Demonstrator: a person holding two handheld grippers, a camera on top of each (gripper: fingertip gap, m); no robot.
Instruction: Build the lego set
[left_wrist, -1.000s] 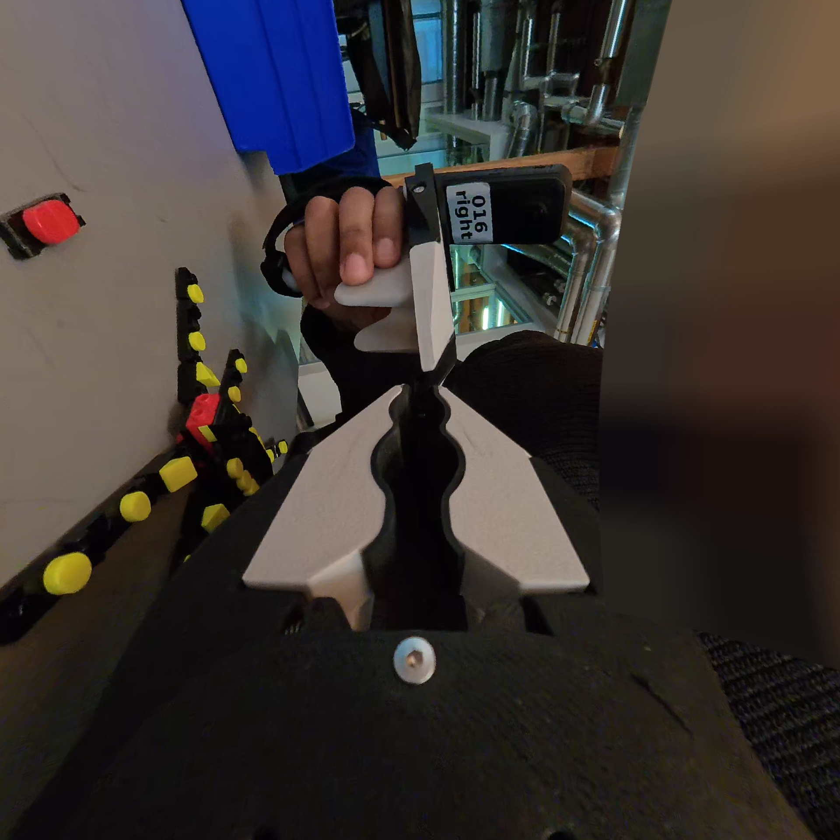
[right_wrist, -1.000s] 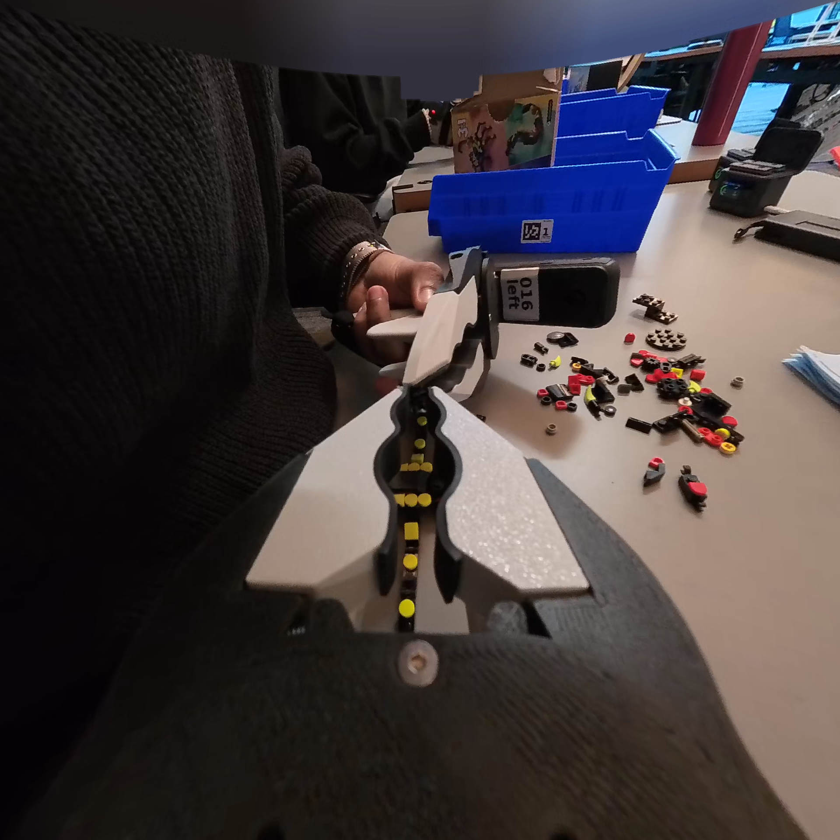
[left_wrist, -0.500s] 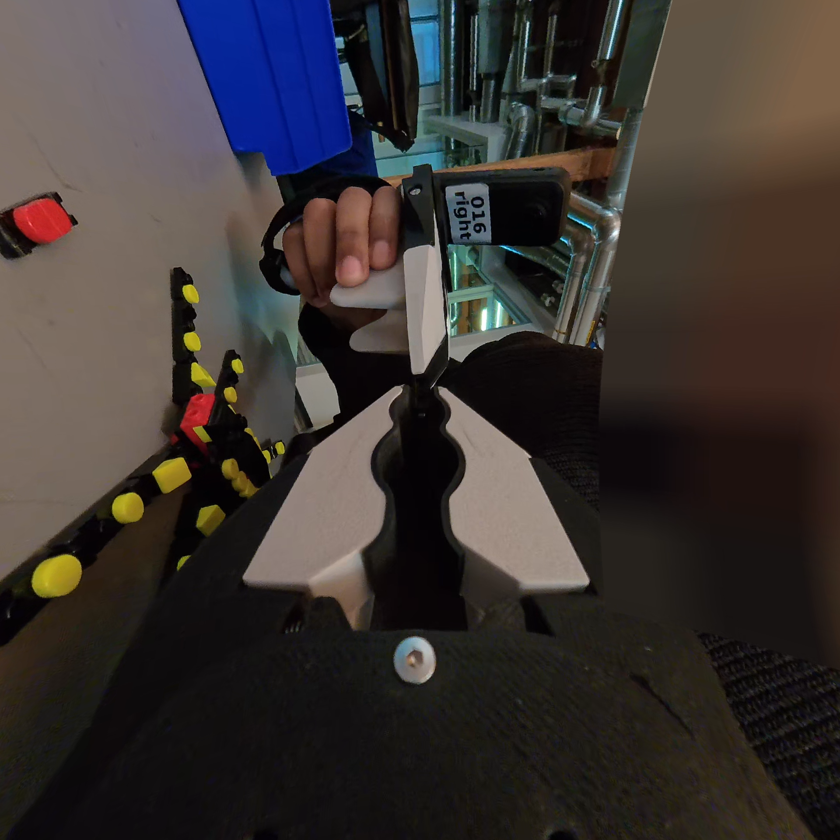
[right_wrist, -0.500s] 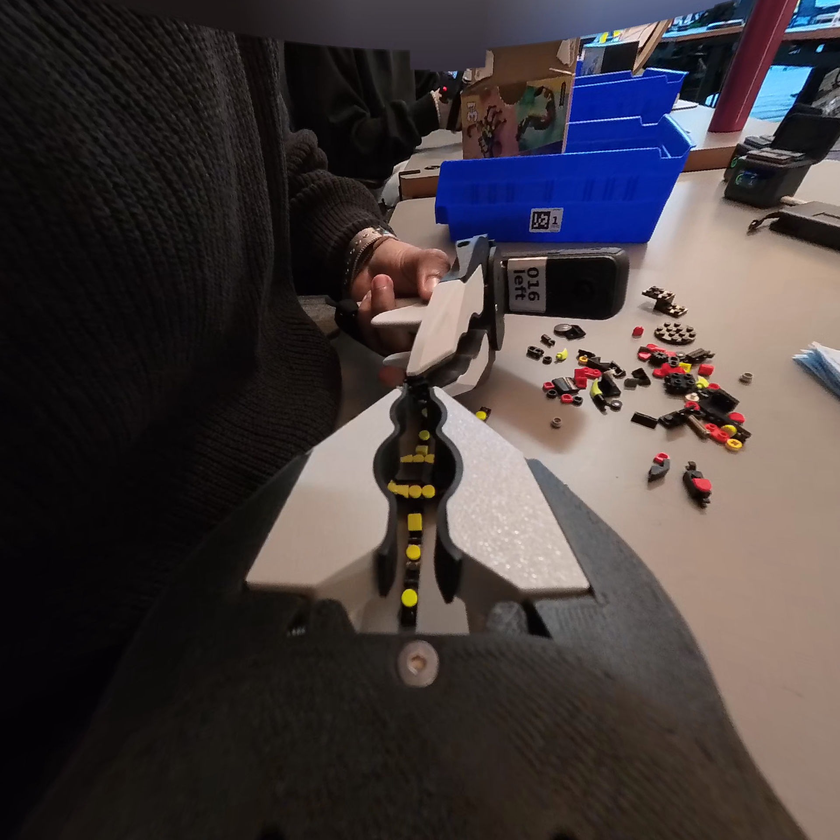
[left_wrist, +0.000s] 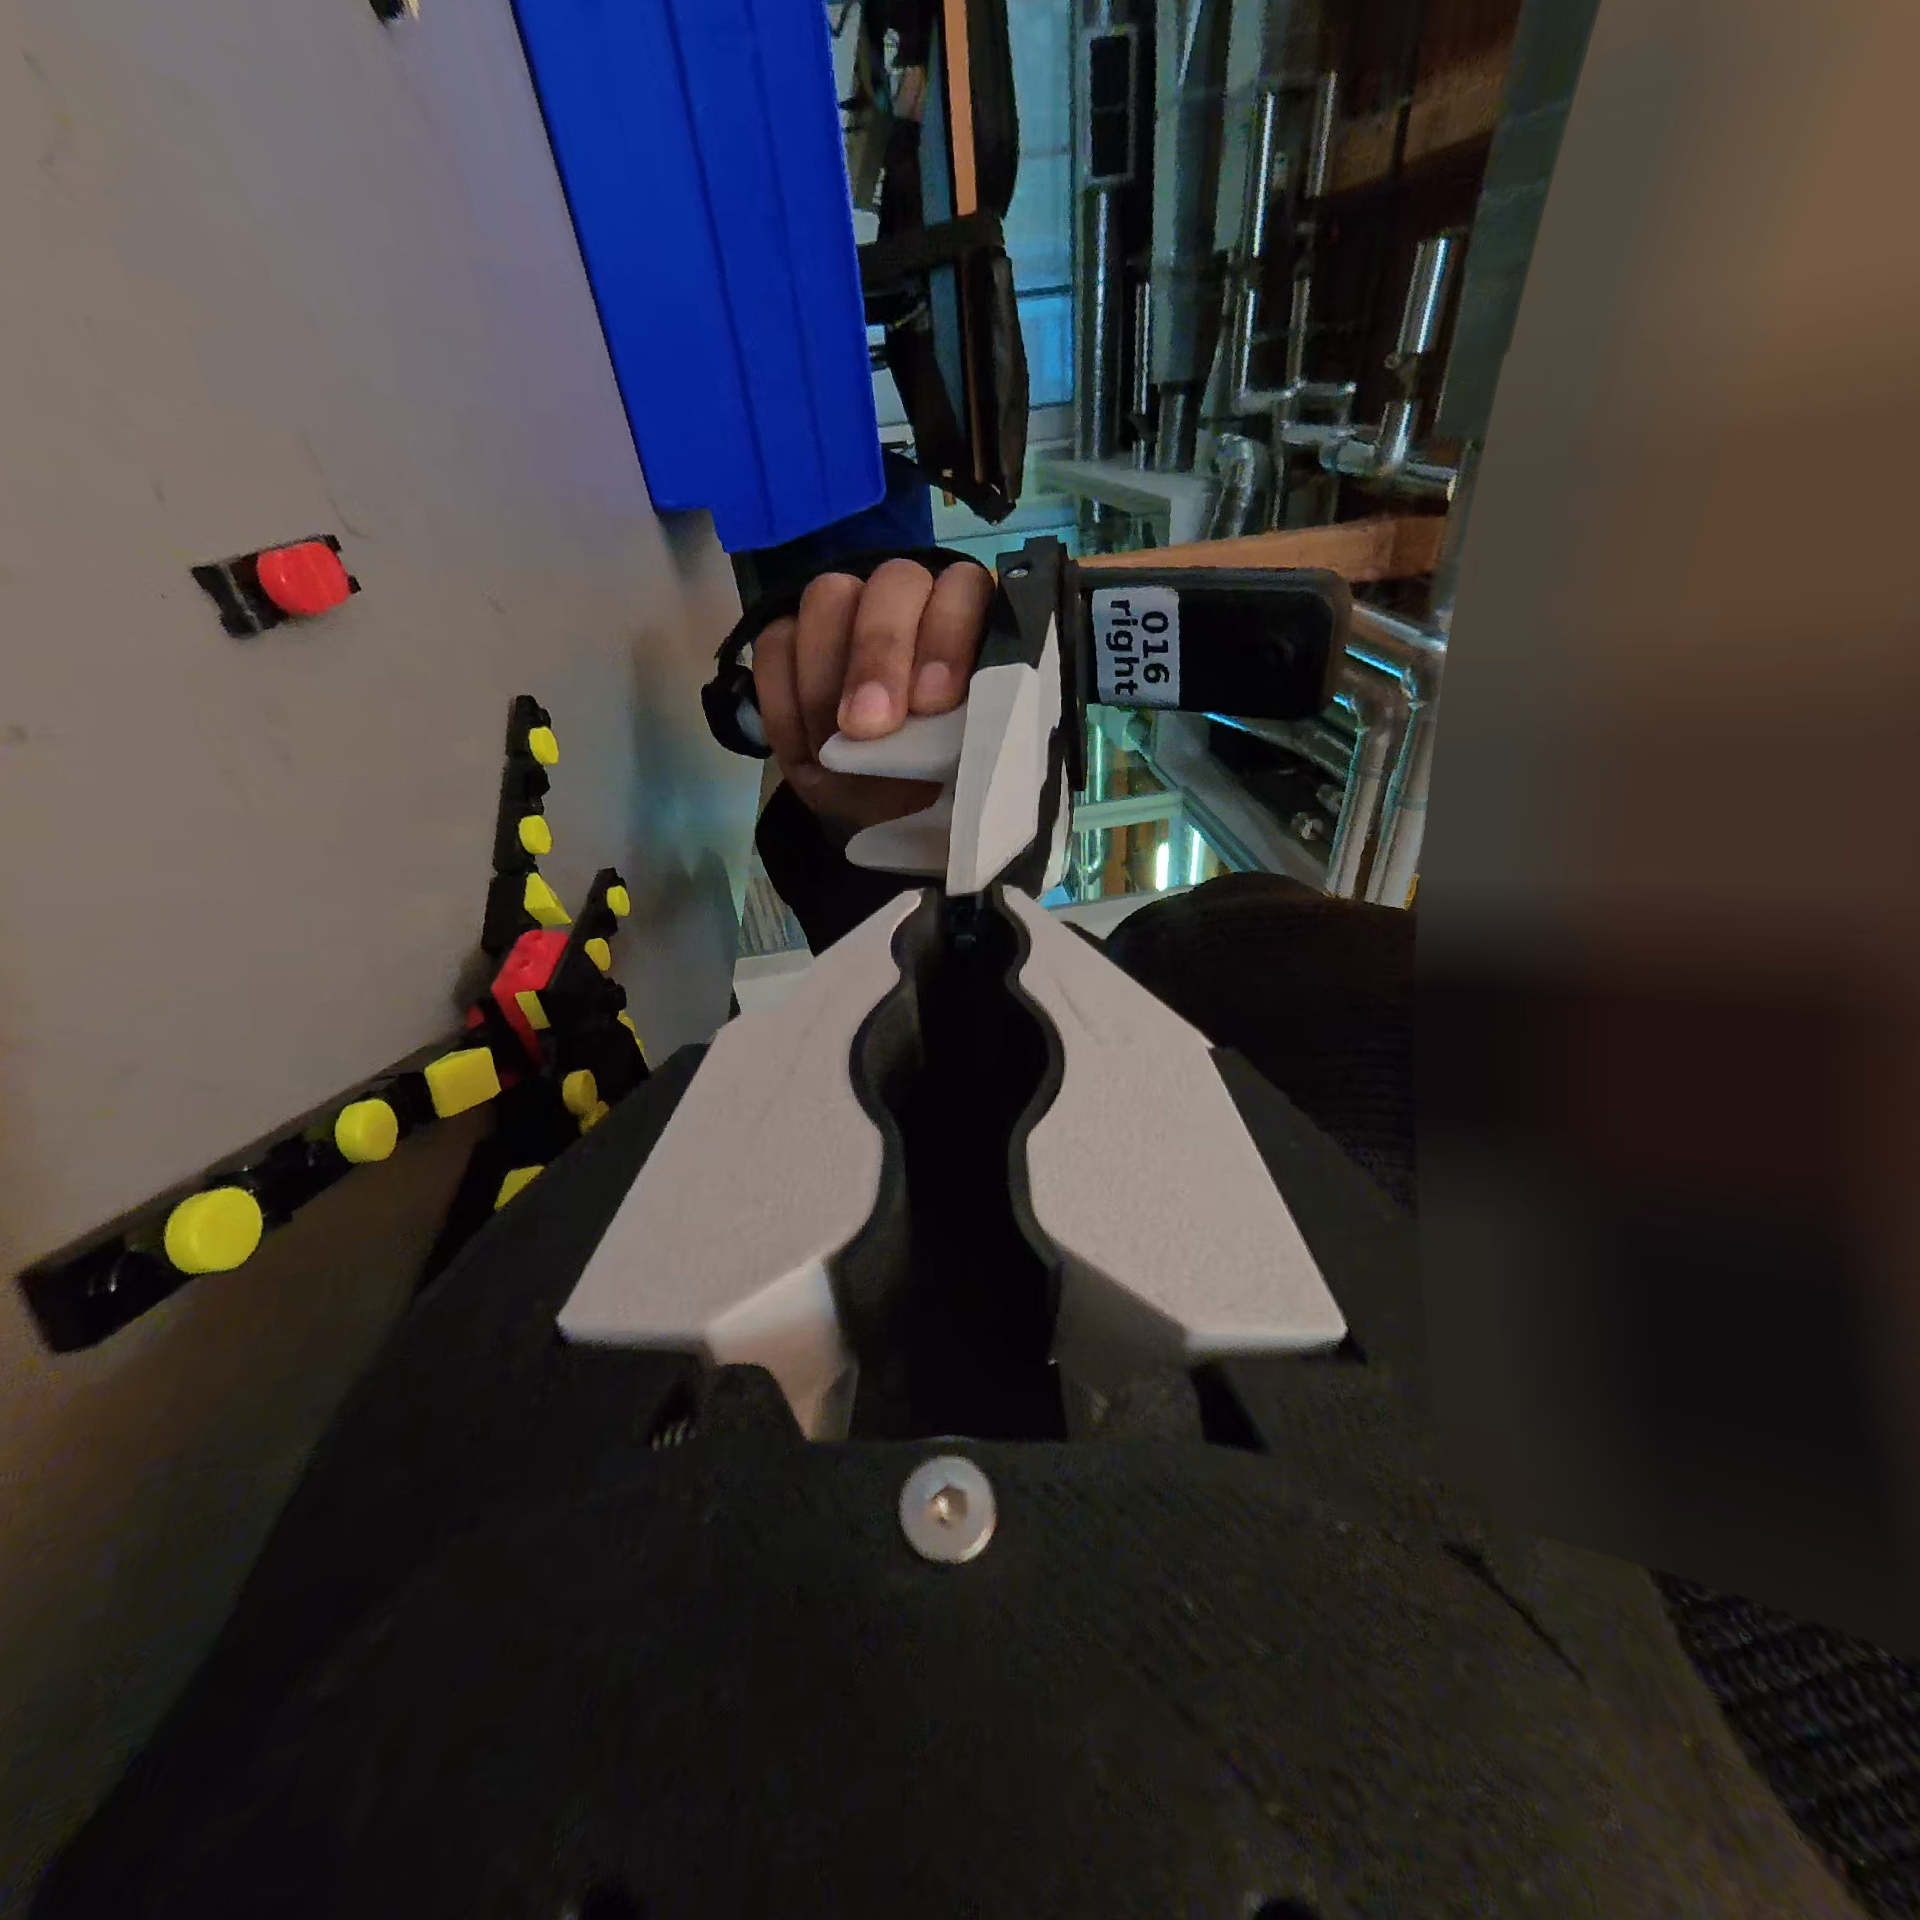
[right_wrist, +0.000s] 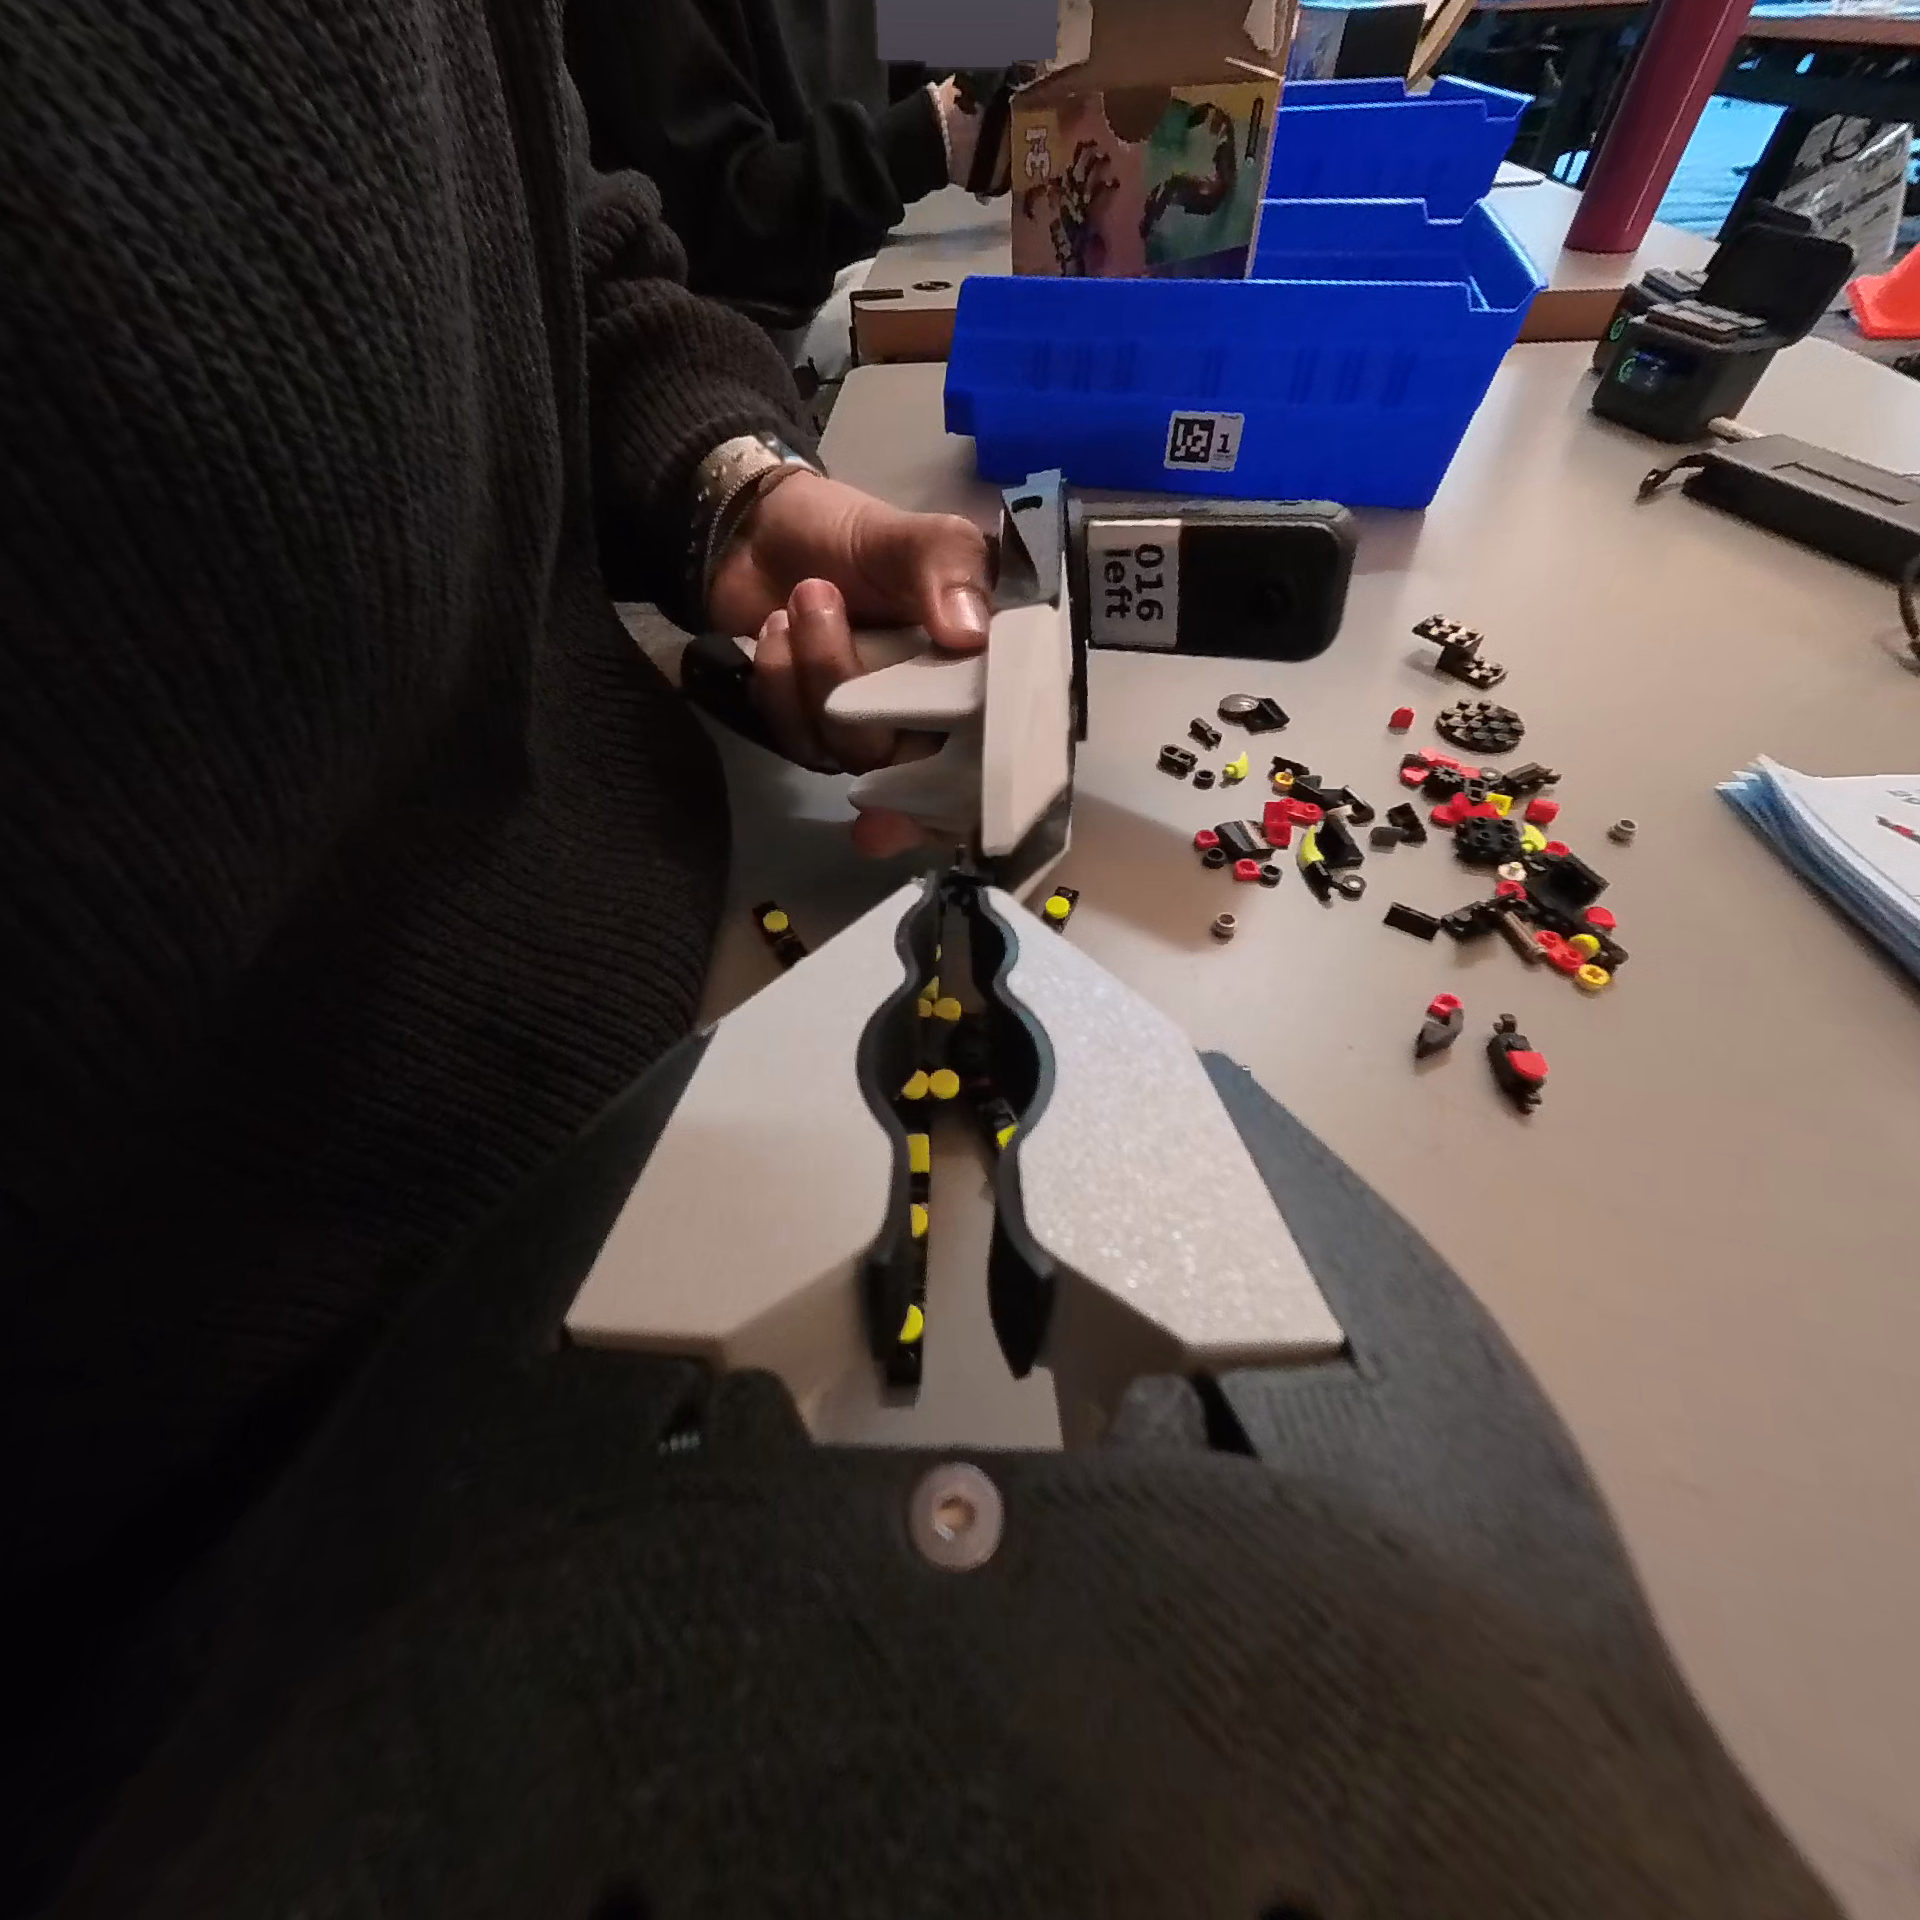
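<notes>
A black Lego model with yellow studs and a red block (left_wrist: 540, 997) lies on the table. It also shows through my right gripper's finger gap (right_wrist: 930, 1086). My left gripper (left_wrist: 961, 914) and right gripper (right_wrist: 956, 894) meet tip to tip above it. Each is closed on a small black piece (right_wrist: 954, 883) held between the tips; I cannot tell if it is one piece or two. The right gripper shows in the left wrist view (left_wrist: 1003, 831), and the left gripper in the right wrist view (right_wrist: 1023, 769).
A pile of loose black, red and yellow pieces (right_wrist: 1455, 831) lies on the table (right_wrist: 1558, 1299) to the right. A blue bin (right_wrist: 1247, 384), a cardboard box (right_wrist: 1143, 156), black devices (right_wrist: 1704, 343) and a booklet (right_wrist: 1849, 831) stand farther off. A person's dark sweater (right_wrist: 312, 727) fills the left. Left and right tips are no more than a few centimetres apart.
Both grippers have stayed tip to tip. The right wrist view has tilted, so the left gripper stands more upright and more of the table shows.
</notes>
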